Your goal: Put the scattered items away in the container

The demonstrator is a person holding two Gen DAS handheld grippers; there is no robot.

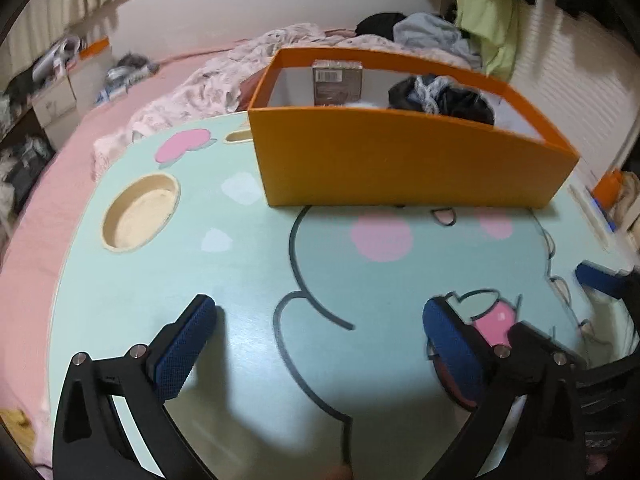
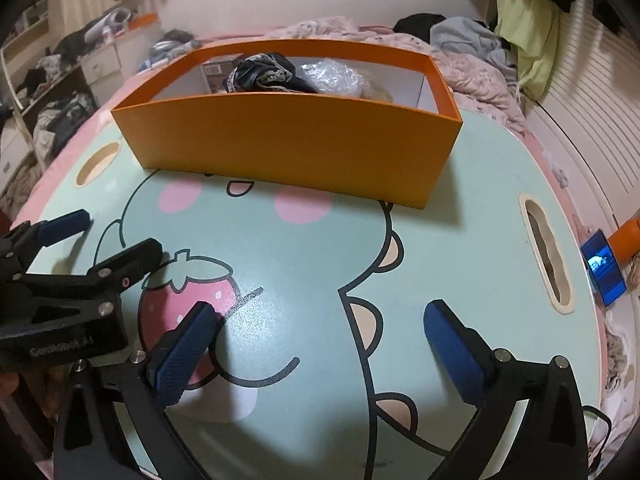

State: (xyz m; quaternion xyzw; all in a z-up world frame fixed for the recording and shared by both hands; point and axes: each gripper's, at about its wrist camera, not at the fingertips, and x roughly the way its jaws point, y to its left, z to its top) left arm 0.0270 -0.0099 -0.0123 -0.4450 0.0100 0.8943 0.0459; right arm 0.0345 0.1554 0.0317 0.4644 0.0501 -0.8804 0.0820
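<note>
An orange box (image 1: pixel 400 160) stands at the far side of the mint cartoon table (image 1: pixel 240 280); it also shows in the right wrist view (image 2: pixel 288 144). Inside it are a small brown carton (image 1: pixel 337 80), a dark bundled cloth (image 1: pixel 444 98) and, in the right wrist view, a bubble-wrap wad (image 2: pixel 332 76) and a beige fluffy item (image 2: pixel 376 90). My left gripper (image 1: pixel 320 344) is open and empty, low over the near table. My right gripper (image 2: pixel 316 344) is open and empty over the table's near middle. The left gripper's fingers (image 2: pixel 68 224) show at the left of the right wrist view.
A round cup recess (image 1: pixel 140 212) sits at the table's left and a slot (image 2: pixel 546 252) at its right. The table rests on a pink bed with rumpled blankets (image 1: pixel 192 92) and clothes (image 2: pixel 464 36) behind. A lit phone (image 2: pixel 604 272) lies at the right.
</note>
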